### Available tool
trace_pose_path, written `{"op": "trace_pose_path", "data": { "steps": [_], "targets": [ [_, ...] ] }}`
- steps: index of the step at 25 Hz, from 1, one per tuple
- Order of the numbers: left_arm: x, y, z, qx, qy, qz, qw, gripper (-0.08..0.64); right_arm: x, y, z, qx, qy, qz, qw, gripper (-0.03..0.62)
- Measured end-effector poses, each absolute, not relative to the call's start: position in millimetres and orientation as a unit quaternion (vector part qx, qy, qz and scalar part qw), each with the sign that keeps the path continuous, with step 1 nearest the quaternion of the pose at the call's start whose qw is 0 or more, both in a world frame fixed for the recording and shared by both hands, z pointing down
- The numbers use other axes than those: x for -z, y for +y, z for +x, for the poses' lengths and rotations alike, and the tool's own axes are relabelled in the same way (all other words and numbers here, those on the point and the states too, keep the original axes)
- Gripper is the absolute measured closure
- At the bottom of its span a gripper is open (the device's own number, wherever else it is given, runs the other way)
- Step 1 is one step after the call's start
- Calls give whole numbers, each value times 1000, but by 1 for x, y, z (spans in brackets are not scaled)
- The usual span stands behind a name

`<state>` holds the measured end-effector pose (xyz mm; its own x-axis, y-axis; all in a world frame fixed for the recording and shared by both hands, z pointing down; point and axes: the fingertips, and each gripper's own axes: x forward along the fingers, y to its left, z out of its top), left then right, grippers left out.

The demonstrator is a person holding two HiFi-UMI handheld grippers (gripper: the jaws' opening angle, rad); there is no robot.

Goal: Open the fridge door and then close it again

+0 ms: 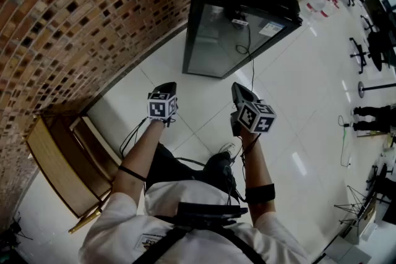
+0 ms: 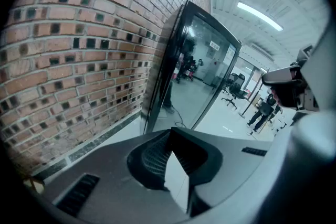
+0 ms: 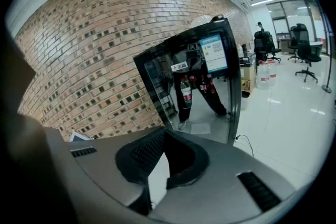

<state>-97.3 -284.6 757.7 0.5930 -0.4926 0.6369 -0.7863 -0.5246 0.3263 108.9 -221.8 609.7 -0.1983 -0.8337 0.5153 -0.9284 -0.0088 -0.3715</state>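
— Where is the fridge?
— I see the fridge (image 1: 241,15) standing on the tiled floor (image 1: 297,133), at the floor's edge along the brick wall (image 1: 80,15). Its glass door faces me and looks closed. In the right gripper view, bottles (image 3: 185,91) show behind the glass.
— And your grippers?
— I hold both well short of the door, touching nothing. The left gripper (image 1: 166,88) has its fingers pressed together with nothing between them, and so does the right gripper (image 1: 239,91). Both tilt downward, the left one nearer the wall.
— Anything else?
— Wooden furniture (image 1: 55,157) stands against the wall on my left.
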Motion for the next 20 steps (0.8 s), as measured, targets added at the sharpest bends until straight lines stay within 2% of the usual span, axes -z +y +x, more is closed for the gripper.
{"op": "trace_pose_path", "data": {
  "steps": [6, 7, 8, 13, 20],
  "targets": [
    [-796, -335, -76, -238, -351, 861, 280, 560, -656, -256, 99, -333, -704, 622, 86, 589],
    [-805, -345, -75, -240, -346, 864, 275, 543, -665, -260, 96, -335, -704, 621, 87, 589],
    [-813, -354, -72, -242, -339, 868, 272, 493, -675, -266, 92, -336, -704, 619, 90, 589],
    [-852, -405, -61, -243, -310, 884, 251, 337, -713, -300, 77, -336, -706, 615, 103, 589],
    [-889, -462, -17, -225, -263, 907, 239, 281, -749, -343, 65, -334, -709, 613, 100, 589]
  ]
}}
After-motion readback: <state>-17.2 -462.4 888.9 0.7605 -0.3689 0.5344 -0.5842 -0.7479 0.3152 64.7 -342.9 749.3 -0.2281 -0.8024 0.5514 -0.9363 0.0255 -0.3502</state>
